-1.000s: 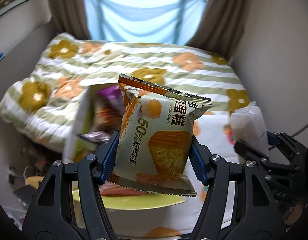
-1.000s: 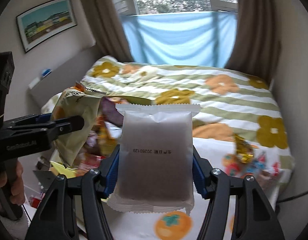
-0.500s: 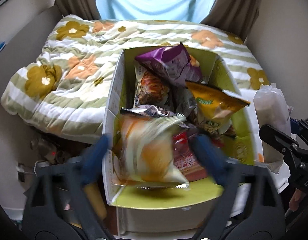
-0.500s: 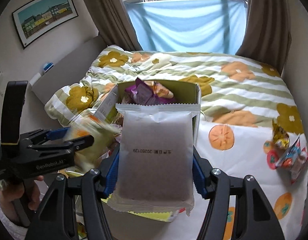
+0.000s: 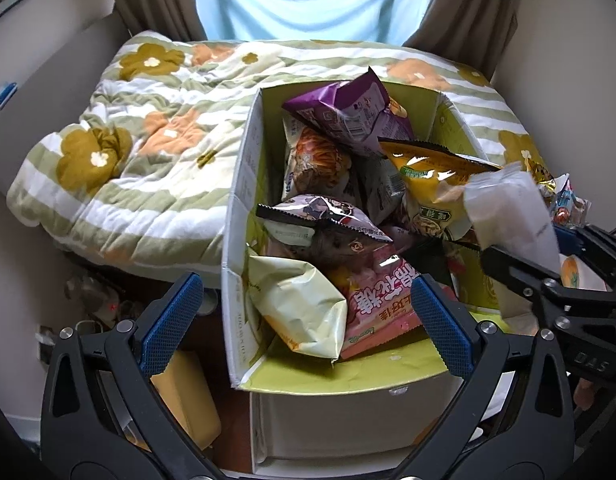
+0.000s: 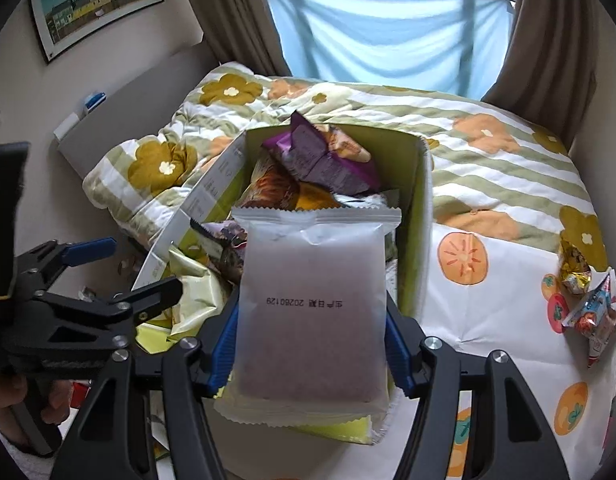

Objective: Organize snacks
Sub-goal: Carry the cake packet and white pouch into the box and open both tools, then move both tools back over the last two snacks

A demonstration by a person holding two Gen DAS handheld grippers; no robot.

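Now the left claw (image 5: 306, 322) gapes empty, its cake packet (image 5: 298, 306) dropped at the snack box's (image 5: 244, 184) seven o'clock corner, while the right claw (image 6: 311, 344) clamps a frosted pouch (image 6: 313, 304) awaiting deposit.

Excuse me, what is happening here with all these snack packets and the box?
A person with a gripper in each hand is sorting snacks into a green cardboard box beside the bed. The left gripper is open and empty above the box, over a pale cake packet lying inside. The right gripper holds a frosted white packet over the box's near edge, not yet released. A few snacks wait on the bed.
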